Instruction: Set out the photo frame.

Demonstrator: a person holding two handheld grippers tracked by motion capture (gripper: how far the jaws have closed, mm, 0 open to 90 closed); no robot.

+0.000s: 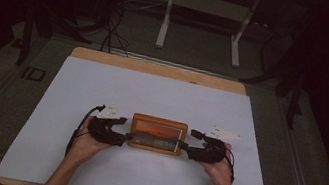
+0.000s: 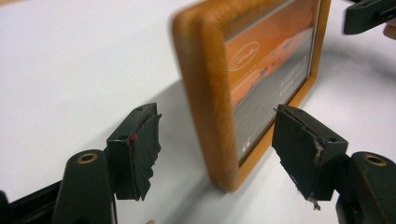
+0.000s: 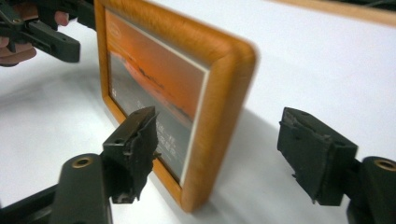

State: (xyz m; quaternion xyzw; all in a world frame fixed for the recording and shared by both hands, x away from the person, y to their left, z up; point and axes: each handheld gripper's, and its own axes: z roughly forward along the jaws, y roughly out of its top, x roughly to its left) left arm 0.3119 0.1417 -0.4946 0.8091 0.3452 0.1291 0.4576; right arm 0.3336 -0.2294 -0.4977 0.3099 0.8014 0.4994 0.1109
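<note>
- My left gripper (image 2: 215,154): jaws wide, straddling the near end of the picture frame (image 2: 247,88), not touching.
- My right gripper (image 3: 217,158): jaws wide, straddling the opposite end.
- The frame stands upright mid-table (image 1: 102,87), long axis running between my two grippers; both are equally near. Closing inward should clamp each end.

The upright wooden picture frame with an orange print (image 2: 243,88) stands between each claw's open jaws; bare white table cover (image 1: 152,95) lies beyond both claws.

Picture frame (image 2: 219,93) near edge blurred.
</note>
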